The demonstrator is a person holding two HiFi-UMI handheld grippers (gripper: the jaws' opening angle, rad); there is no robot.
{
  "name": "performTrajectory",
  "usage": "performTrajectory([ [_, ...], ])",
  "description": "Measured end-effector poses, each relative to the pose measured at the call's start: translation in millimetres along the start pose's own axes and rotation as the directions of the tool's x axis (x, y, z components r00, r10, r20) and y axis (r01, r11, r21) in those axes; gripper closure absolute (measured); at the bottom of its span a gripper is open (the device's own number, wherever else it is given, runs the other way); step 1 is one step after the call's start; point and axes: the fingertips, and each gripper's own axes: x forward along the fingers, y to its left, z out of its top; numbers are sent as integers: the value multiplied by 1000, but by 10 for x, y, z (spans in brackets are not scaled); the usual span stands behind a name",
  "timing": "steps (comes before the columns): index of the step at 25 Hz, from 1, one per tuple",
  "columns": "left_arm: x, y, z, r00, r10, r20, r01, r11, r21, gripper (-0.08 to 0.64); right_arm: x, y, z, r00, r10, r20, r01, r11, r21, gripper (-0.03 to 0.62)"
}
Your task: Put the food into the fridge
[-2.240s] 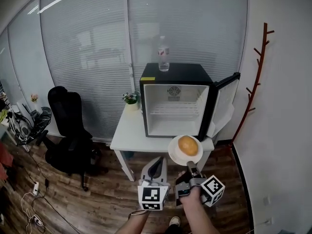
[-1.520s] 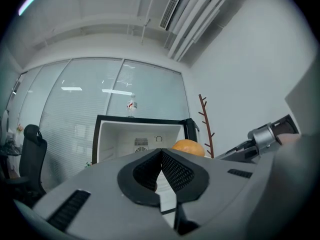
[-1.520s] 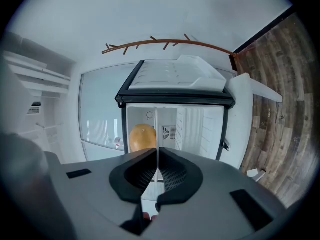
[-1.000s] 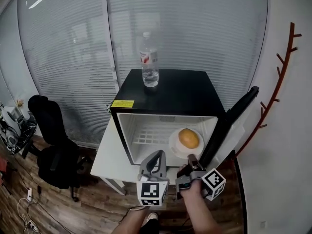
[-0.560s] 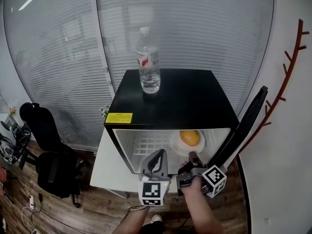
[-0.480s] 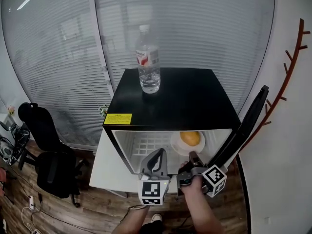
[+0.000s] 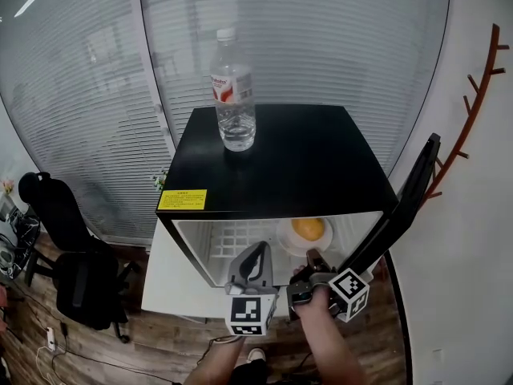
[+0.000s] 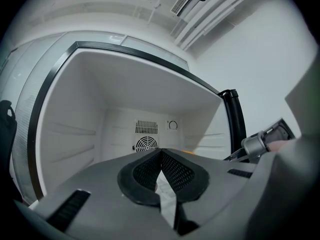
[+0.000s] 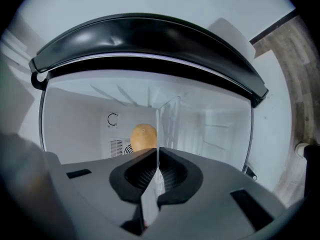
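A round yellow-orange piece of food [image 7: 308, 228] lies on a white plate [image 7: 288, 237], which is inside the open black fridge [image 7: 272, 159], on the right over the wire shelf [image 7: 232, 235]. My right gripper [image 7: 314, 260] is shut on the plate's near rim at the fridge mouth. In the right gripper view the plate [image 9: 158, 129] shows edge-on between the jaws of the right gripper [image 9: 158, 156], with the food [image 9: 143, 136] behind. My left gripper [image 7: 255, 265] is shut and holds nothing, just left of the right one. In its own view the left gripper [image 8: 161, 154] points into the white interior.
A clear water bottle [image 7: 232, 91] stands on the fridge top. The fridge door [image 7: 405, 207] hangs open at the right. The fridge sits on a white table [image 7: 164, 287]. A black office chair [image 7: 64, 247] is at the left, a red coat rack [image 7: 473, 95] on the right wall.
The plate with the food has gone from in front of the fridge to inside it, on the right. Both grippers and the head have come closer to the fridge.
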Motion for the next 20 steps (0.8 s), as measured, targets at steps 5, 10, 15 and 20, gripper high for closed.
performTrajectory([
  [5,-5,-2,-39,1000,-1,-7,1,1000,-7,534,12,-106,0,1000,-18,2,17,999,28,558],
  [10,-32,2,-74,1000,3,-19,-3,1000,-7,534,17,-173,-14,1000,-24,-1,24,997,70,558],
  [15,-54,14,-85,1000,7,-18,-7,1000,-2,534,32,-171,-28,1000,-17,-10,17,998,68,558],
  [20,-64,29,-50,1000,15,-14,-15,1000,2,534,49,-95,-67,1000,15,-26,-15,1000,20,557],
])
